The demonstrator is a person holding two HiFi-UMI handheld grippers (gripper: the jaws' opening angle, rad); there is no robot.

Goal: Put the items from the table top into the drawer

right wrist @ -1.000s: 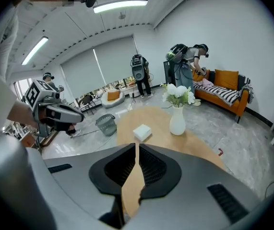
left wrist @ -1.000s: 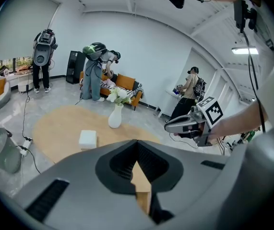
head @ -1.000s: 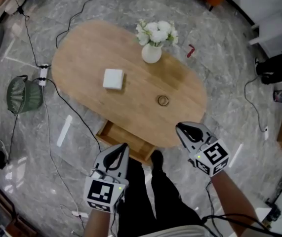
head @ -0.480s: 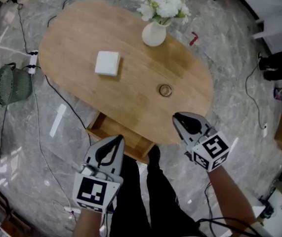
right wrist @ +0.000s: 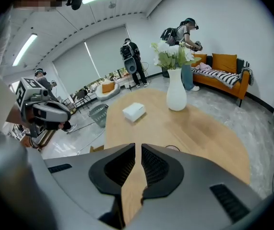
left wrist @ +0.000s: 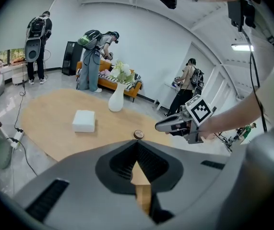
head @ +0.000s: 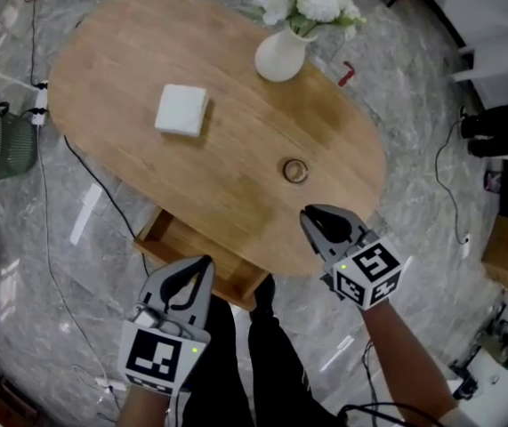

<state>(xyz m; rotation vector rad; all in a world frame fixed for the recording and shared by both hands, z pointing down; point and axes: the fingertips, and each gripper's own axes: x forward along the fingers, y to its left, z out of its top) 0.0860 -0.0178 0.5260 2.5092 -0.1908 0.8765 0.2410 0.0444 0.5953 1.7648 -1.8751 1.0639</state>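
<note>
On the oval wooden table (head: 129, 52) lie a white box (head: 182, 109) and a small ring-shaped roll (head: 295, 170). A white vase of flowers (head: 280, 56) stands at the far side. The drawer (head: 191, 249) hangs pulled out under the near edge. My left gripper (head: 200, 265) is shut and empty, just off the near edge beside the drawer. My right gripper (head: 310, 215) is shut and empty too, over the near rim, short of the roll. The left gripper view shows the box (left wrist: 84, 120), the roll (left wrist: 138, 134) and my right gripper (left wrist: 182, 123) beyond the left gripper (left wrist: 137, 145). Ahead of the right gripper (right wrist: 138, 147) are the box (right wrist: 134, 111) and the vase (right wrist: 176, 96).
A green wire basket (head: 0, 140) stands on the marble floor to the left, with cables (head: 84, 194) trailing past it. A red item (head: 346, 72) lies on the floor behind the table. The person's legs (head: 262, 354) are at the near edge. Other people and a sofa (right wrist: 223, 68) are further back.
Both grippers have sunk lower at the table's near edge. The table now sits larger and higher in the head view. Box, roll and vase have not moved on it.
</note>
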